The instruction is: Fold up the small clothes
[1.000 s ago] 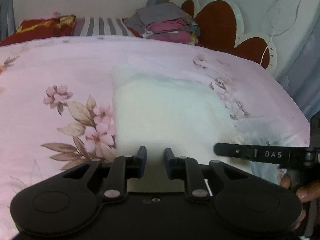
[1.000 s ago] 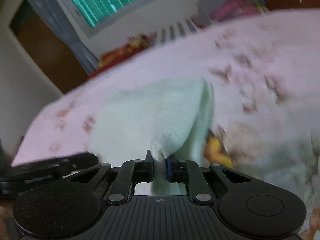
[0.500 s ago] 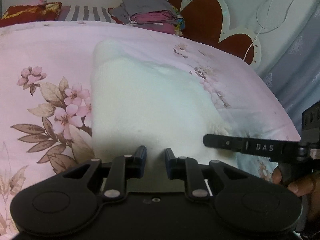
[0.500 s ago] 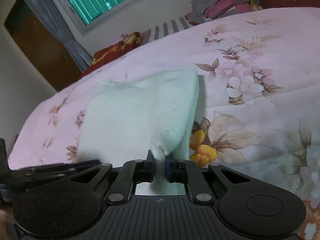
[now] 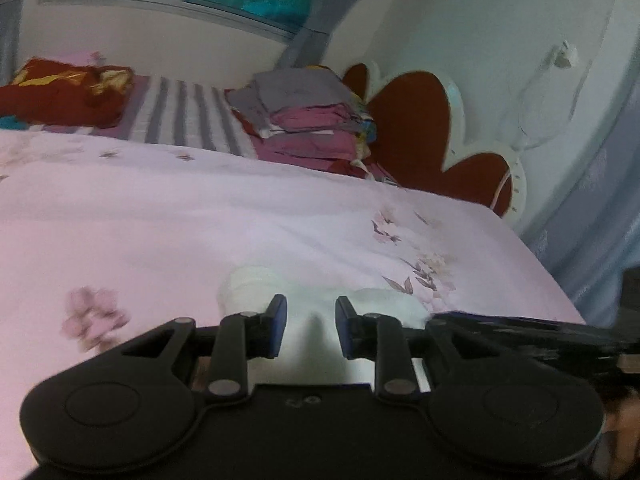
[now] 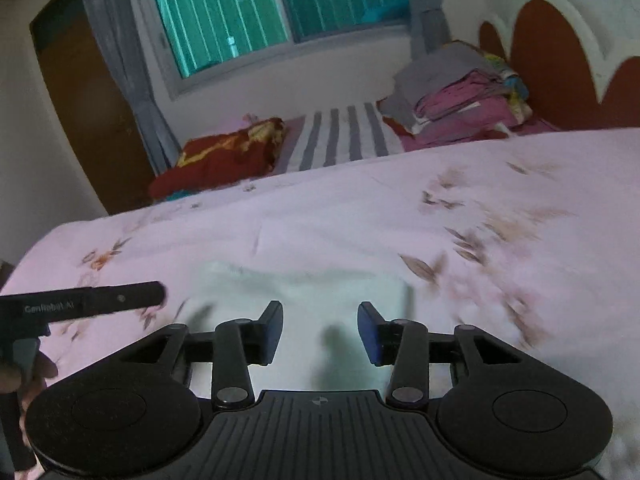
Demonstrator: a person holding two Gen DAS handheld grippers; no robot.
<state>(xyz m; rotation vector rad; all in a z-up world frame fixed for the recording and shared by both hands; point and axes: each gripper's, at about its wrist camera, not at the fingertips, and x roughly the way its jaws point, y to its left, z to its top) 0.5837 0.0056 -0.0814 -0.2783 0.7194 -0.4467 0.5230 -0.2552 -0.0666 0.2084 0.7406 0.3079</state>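
A small white garment (image 6: 304,292) lies folded flat on the pink floral bedspread (image 6: 360,216). In the right wrist view my right gripper (image 6: 320,330) hovers just above its near edge, jaws opening, nothing between them. The left wrist view shows the same white garment (image 5: 310,308) low in front, mostly hidden behind my left gripper (image 5: 311,326). Its jaws are opening too, and nothing is pinched between the pads. The right gripper's black arm (image 5: 520,330) crosses the lower right of that view, and the left gripper's arm (image 6: 88,300) sticks in from the left of the right wrist view.
A stack of folded grey and pink clothes (image 5: 308,120) sits at the head of the bed beside a red and white headboard (image 5: 420,136). A striped pillow (image 5: 180,114) and a dark red blanket (image 5: 60,96) lie under the window. A brown door (image 6: 80,100) stands at left.
My right gripper let go of the white garment's corner and its jaws spread. Both grippers rose and tilted up, so the garment now lies flat low in both views.
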